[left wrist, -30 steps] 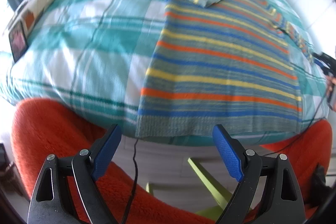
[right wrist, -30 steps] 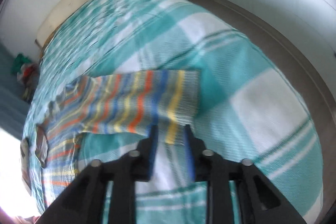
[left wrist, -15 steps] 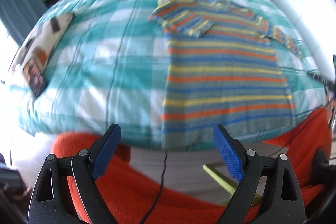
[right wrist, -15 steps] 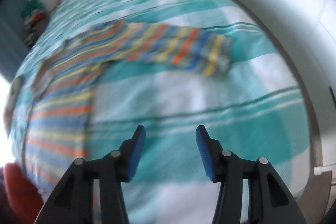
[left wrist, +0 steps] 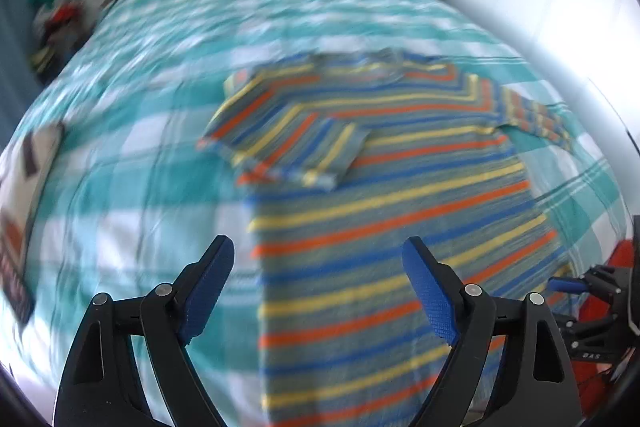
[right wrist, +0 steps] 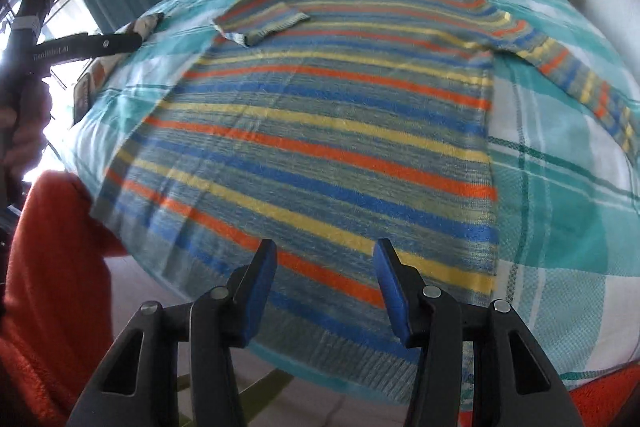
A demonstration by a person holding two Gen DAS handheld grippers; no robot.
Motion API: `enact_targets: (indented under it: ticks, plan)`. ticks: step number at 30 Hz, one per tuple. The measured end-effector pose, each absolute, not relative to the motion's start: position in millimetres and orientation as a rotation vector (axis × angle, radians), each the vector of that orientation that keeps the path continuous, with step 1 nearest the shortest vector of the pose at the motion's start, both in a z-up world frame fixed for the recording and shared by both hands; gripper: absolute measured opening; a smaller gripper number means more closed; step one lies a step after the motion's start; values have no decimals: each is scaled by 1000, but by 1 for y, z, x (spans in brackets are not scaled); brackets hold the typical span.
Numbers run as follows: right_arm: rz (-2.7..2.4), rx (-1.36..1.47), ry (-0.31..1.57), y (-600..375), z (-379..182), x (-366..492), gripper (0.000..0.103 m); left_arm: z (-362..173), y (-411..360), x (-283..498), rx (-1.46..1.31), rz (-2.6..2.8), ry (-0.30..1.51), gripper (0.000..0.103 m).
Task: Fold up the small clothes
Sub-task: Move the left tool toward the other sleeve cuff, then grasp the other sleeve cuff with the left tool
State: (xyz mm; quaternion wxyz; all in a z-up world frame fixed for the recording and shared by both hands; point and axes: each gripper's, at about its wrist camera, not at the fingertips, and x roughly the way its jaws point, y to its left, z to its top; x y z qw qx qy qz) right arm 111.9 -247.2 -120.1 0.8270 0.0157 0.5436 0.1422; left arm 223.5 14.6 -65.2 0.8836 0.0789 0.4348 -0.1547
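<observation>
A striped sweater (left wrist: 384, 227) in blue, orange, yellow and grey lies flat on the teal checked bedspread (left wrist: 120, 155). Its left sleeve (left wrist: 288, 147) is folded in over the chest; its right sleeve (left wrist: 536, 119) stretches out to the side. My left gripper (left wrist: 318, 287) is open and empty above the sweater's lower left part. In the right wrist view the sweater (right wrist: 320, 131) fills the middle, and my right gripper (right wrist: 324, 287) is open and empty over its hem. The right sleeve (right wrist: 588, 87) lies out to the right.
An orange fleece (right wrist: 52, 287) lies below the bed's near edge. A pile of clothes (left wrist: 52, 23) sits at the far left beside the bed. A patterned item (left wrist: 24, 227) lies on the bed's left edge. The other gripper (right wrist: 84, 45) shows at left.
My right gripper has let go of the right sleeve, opened, and swung back to the sweater's hem. My left gripper has moved forward over the bed, above the sweater's lower left.
</observation>
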Motion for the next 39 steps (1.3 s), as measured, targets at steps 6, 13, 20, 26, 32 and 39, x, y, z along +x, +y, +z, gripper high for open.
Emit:
enact_targets:
  ticks: [6,13,20,26,32,39]
  plan:
    - [272,86,1192,-253,-135,122,50,-102,-45,273,417,-445,826,69]
    - [272,69,1188,-252,-139,118,52,-171,-29,352,349,-397,1068,83]
    - [272,81,1189,-255,-139,118,52,-124,40,374,-87,-341,1083,3]
    - [273,89,1181,-257,-139,116,54,-91,229,375,-687,31,951,2]
    - [269,73,1180,-249,-139,117,59,-123,285,364,-772,190,1002,2]
    - [265,70,1183,-248,-140,118,59,-138,296,370,-783,193,1046,4]
